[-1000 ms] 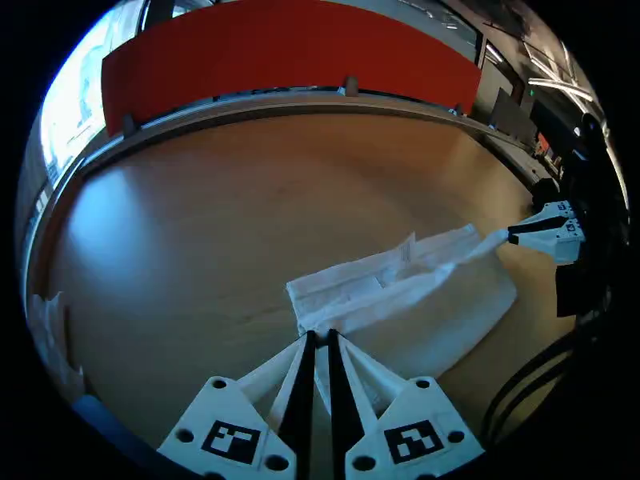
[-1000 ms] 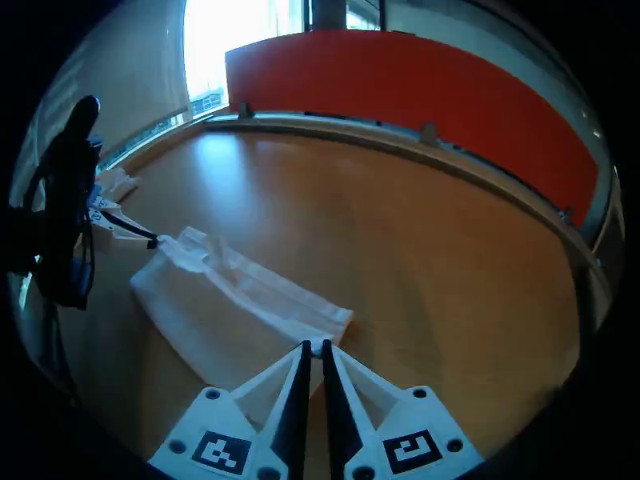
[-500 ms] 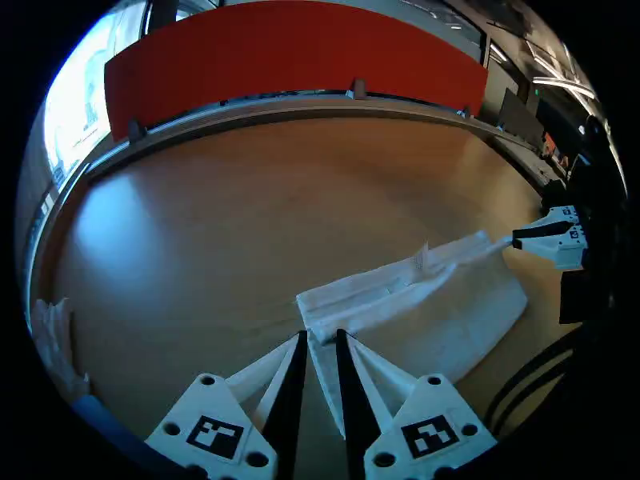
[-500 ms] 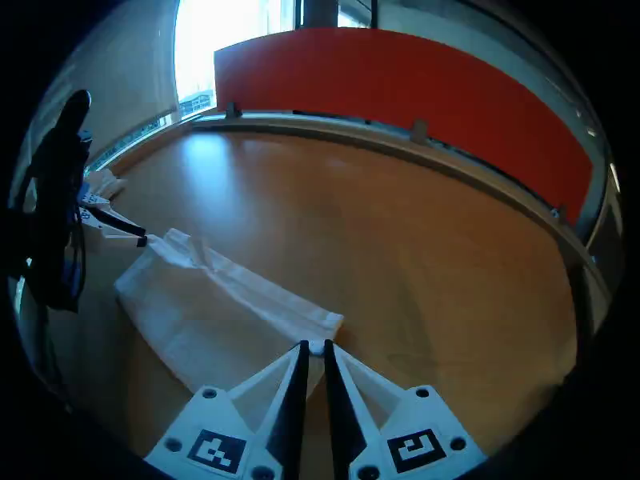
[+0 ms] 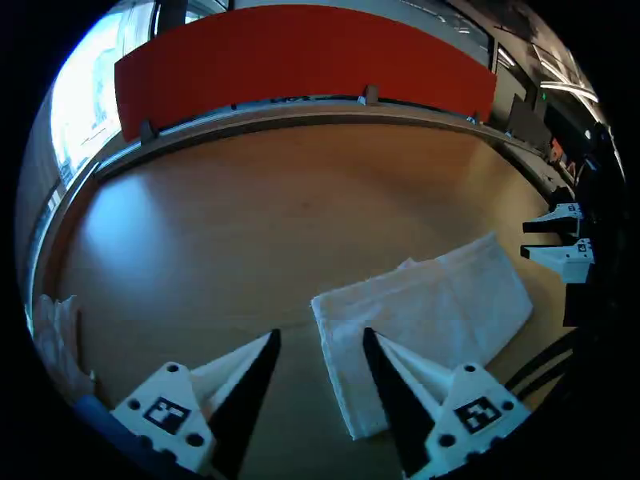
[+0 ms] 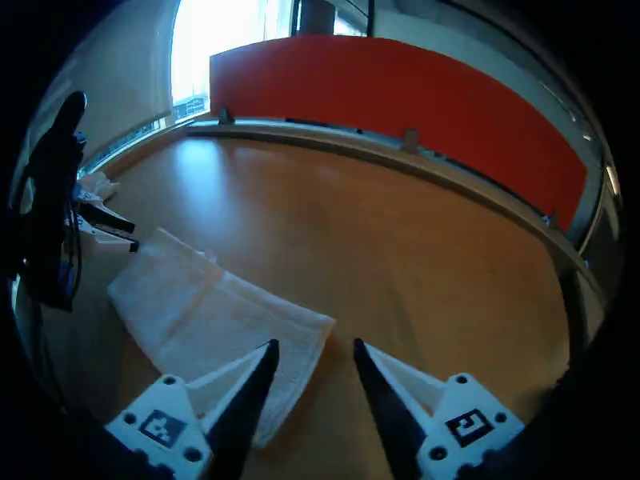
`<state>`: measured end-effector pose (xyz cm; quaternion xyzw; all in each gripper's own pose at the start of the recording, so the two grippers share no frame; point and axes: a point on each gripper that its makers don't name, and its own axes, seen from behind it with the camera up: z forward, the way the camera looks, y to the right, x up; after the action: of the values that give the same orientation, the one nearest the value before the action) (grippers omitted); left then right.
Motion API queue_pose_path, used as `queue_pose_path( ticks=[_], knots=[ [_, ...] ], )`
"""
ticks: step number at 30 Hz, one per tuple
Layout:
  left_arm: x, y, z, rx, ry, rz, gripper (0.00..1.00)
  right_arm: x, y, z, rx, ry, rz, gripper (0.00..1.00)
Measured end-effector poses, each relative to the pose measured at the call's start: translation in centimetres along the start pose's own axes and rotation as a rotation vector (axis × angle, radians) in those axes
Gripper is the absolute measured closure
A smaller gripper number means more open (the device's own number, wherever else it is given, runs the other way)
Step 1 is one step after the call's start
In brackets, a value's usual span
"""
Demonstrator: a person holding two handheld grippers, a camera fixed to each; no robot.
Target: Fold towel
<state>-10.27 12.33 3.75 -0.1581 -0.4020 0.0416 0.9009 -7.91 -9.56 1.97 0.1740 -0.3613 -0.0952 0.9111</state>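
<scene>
released since, towel [image 5: 424, 312] lies flat on wooden table [image 5: 240, 224], red partition [image 5: 304, 56] behind.

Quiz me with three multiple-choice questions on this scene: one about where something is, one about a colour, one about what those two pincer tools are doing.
1. Where does the towel lie?
A) flat on the table
B) in a basket
C) hanging in the air

2. What colour is the panel behind the table?
A) blue
B) red
C) green

3. How do the left gripper and the right gripper stand?
A) both shut on the towel
B) one open, one shut
C) both open

Answers:
1 A: the towel lies folded on the wood in both views.
2 B: the upright panel along the far edge is plainly red.
3 C: each gripper's fingers stand wide apart and do not pinch the towel.
</scene>
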Motion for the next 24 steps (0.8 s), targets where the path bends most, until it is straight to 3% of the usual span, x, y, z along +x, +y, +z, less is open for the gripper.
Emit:
queue_pose_path(
  ticks=[2,14,24],
  knots=[
    [-0.1,0.0,-0.1,0.002,0.001,0.001,0.03,0.0,-0.1,-0.1,0.002,0.002,-0.002,0.22],
    [-0.9,0.4,-1.7,0.000,0.010,0.002,0.03,-0.8,-1.0,-1.5,0.016,0.000,-0.014,0.18],
    [-3.1,1.2,-3.5,0.000,0.004,-0.002,0.03,-2.2,-2.2,-3.4,0.025,-0.003,-0.023,0.18]
  ],
)
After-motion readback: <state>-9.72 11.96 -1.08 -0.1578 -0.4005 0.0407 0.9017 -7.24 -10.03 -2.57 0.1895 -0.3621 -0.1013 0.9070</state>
